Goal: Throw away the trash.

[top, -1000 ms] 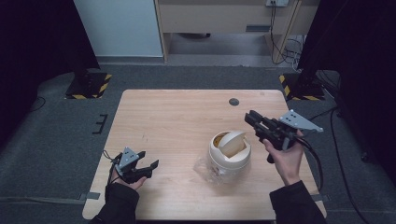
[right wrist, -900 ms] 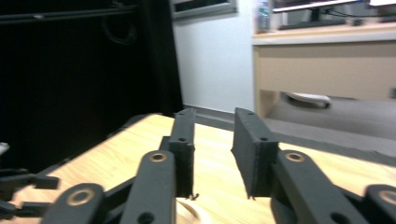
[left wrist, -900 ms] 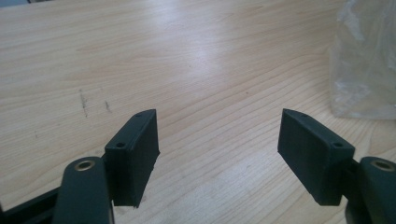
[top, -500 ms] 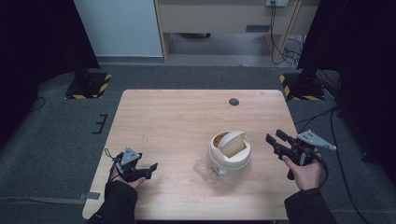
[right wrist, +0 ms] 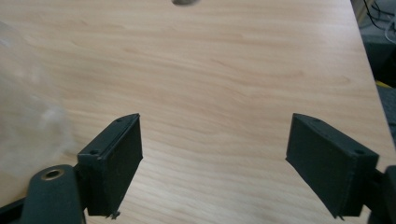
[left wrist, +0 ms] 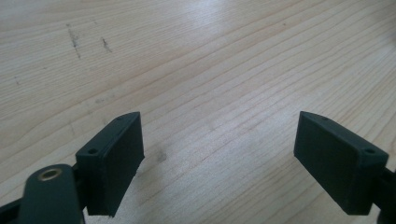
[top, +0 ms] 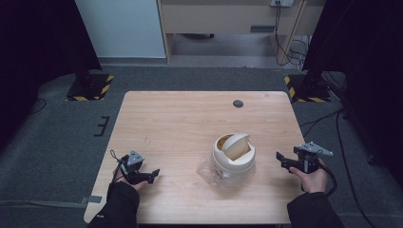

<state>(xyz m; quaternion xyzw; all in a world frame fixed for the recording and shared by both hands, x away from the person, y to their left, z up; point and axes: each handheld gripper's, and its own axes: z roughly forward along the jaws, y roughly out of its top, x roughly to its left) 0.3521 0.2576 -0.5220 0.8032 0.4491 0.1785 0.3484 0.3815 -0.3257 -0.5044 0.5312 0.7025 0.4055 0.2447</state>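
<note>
left gripper [top: 153, 174] released | right gripper [top: 280, 158] released | bin [top: 233, 153] between them, untouched

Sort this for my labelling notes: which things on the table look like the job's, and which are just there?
Likely the job's:
white swing-lid bin
clear plastic bag under it
left gripper, open
right gripper, open

Just there:
dark round spot near the table's far edge

No readable text, labels, brands or numbers anywhere.
</note>
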